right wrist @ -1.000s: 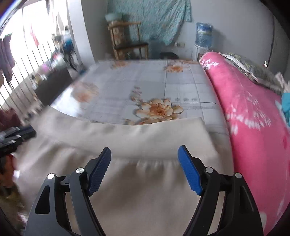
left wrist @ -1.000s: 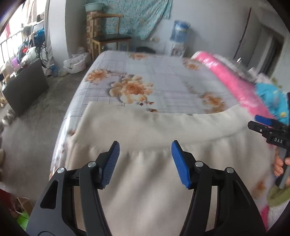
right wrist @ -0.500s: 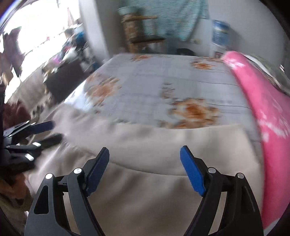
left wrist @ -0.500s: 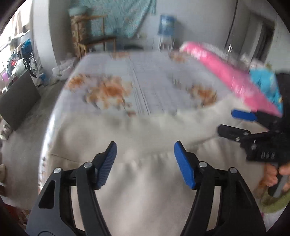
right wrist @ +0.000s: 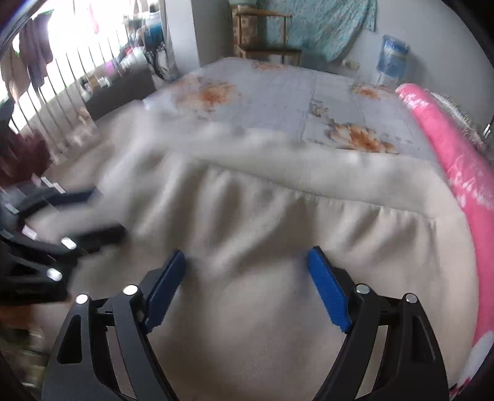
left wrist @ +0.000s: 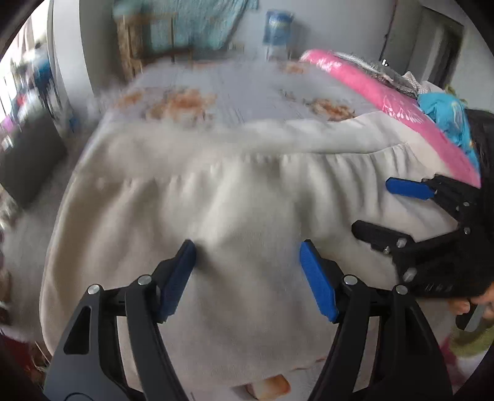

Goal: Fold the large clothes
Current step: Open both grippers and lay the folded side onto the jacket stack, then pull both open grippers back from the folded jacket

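On the bed with the grey sheet printed with orange flowers (left wrist: 216, 101), the large cream-white fleece garment (left wrist: 234, 209) lies spread across the near part, its gathered band running from side to side. In the left wrist view, the left gripper (left wrist: 247, 253) is over the cloth with its blue-padded fingers (left wrist: 318, 287) spread wide and pinching nothing. The right gripper (left wrist: 370, 209) enters from the right side, also spread, low over the garment; it covers a part of the cloth edge there. Beside it a long pink quilt (left wrist: 386, 95) lies along the right side of the bed, with a turquoise cloth (left wrist: 444, 111) on it. Far behind stand a blue water bottle on a dispenser (left wrist: 278, 27) and a wooden chair (left wrist: 154, 46), both blurred. In the right wrist view, the right gripper (right wrist: 247, 262) is open over the same garment (right wrist: 278, 222), holding nothing. The left gripper (right wrist: 77, 212) is blurred at the left, apart from it and open, above the cloth. The pink quilt (right wrist: 447, 148) borders the garment on the right. A dark low cabinet (right wrist: 120, 92) and window bars (right wrist: 55, 80) stand beyond the left side of the bed.
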The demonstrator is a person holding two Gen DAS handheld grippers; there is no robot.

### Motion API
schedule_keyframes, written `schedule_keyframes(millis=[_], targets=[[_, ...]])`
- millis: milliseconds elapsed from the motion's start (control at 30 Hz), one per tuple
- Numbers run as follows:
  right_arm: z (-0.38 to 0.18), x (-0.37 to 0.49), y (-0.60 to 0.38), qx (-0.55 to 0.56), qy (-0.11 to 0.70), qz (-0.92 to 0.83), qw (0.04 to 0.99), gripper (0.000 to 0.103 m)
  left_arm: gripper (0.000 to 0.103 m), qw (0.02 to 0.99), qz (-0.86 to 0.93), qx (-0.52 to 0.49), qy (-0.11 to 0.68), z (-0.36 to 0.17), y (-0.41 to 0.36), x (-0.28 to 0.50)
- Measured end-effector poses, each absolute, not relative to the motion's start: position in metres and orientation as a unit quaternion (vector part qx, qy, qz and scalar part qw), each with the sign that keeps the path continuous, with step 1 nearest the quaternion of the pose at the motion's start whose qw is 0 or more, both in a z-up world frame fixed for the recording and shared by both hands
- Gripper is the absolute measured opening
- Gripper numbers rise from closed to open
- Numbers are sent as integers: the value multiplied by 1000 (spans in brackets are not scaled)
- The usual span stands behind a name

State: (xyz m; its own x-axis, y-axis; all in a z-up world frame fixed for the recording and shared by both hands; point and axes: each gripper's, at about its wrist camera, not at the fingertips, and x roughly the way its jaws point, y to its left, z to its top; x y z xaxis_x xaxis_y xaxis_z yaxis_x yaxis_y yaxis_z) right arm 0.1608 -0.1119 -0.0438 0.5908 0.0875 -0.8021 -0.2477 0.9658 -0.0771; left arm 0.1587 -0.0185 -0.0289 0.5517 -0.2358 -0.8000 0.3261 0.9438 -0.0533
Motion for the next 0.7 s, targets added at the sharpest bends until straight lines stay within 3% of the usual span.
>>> schedule_keyframes(millis=[167, 300, 500, 633, 700], targets=[[-26, 129, -124, -51, 429, 100, 896, 80, 69, 896, -156, 2, 415, -6, 8, 133], [-45, 118, -149, -7, 440, 114, 891, 81, 74, 885, -120, -22, 449, -33, 38, 137], [-11, 93, -204, 29, 400, 34, 915, 80, 76, 899, -106, -84, 417, -10, 75, 124], [-48, 88, -268, 109, 432, -17, 895, 78, 80, 883, -80, -117, 448, -36, 93, 129], [-43, 82, -265, 97, 419, -18, 902, 76, 80, 887, -72, -108, 442, -29, 89, 125]])
